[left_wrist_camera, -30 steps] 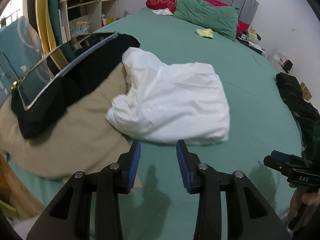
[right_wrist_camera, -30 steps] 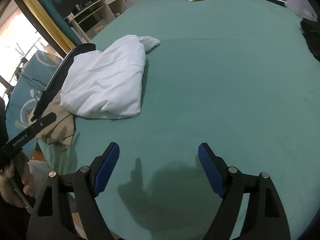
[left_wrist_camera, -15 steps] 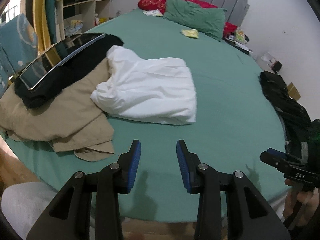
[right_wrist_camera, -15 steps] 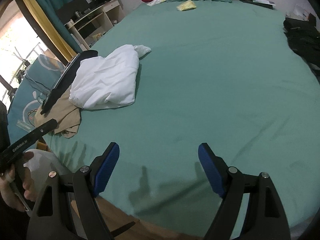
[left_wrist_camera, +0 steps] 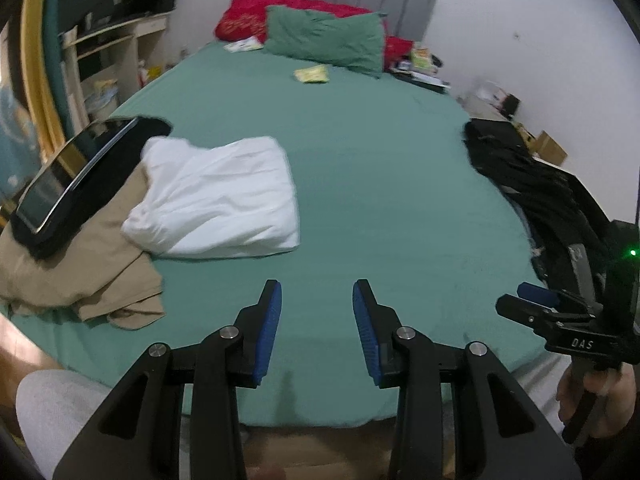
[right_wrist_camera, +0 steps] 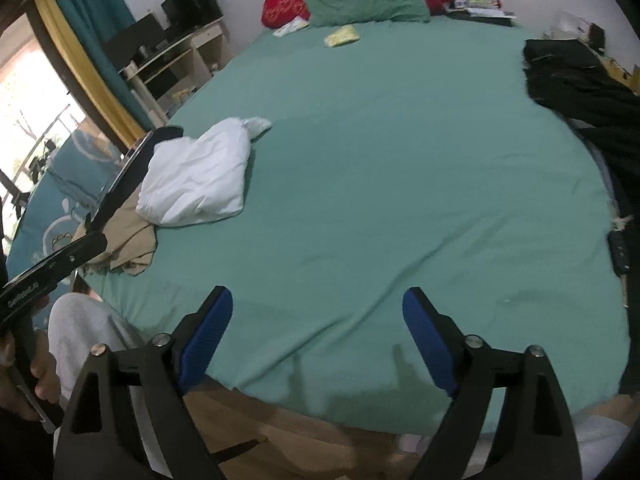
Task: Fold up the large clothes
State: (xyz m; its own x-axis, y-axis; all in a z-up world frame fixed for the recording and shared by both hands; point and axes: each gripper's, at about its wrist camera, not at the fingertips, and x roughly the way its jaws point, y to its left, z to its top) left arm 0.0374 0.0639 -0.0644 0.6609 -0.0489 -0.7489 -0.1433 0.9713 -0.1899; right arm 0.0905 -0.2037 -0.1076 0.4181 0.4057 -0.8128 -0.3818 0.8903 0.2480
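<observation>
A folded white garment (left_wrist_camera: 220, 200) lies on the left side of the green bed (left_wrist_camera: 380, 168), partly on a tan garment (left_wrist_camera: 84, 264) with a black garment (left_wrist_camera: 100, 168) behind it. It also shows in the right wrist view (right_wrist_camera: 196, 176). A pile of dark clothes (left_wrist_camera: 532, 184) lies at the bed's right edge, also in the right wrist view (right_wrist_camera: 584, 88). My left gripper (left_wrist_camera: 317, 312) is open and empty above the bed's near edge. My right gripper (right_wrist_camera: 318, 336) is wide open and empty, also over the near edge.
A tablet-like screen (left_wrist_camera: 68, 176) rests on the black garment. Green pillow (left_wrist_camera: 324, 40) and red pillow (left_wrist_camera: 256, 12) lie at the headboard. A small yellow packet (left_wrist_camera: 312, 75) lies on the bed. A desk with shelves (left_wrist_camera: 104, 48) stands left. Boxes (left_wrist_camera: 552, 152) sit by the right wall.
Both grippers have pulled back from the white garment toward the foot of the bed and risen; the bed's near edge and floor now show. Both stay open and empty.
</observation>
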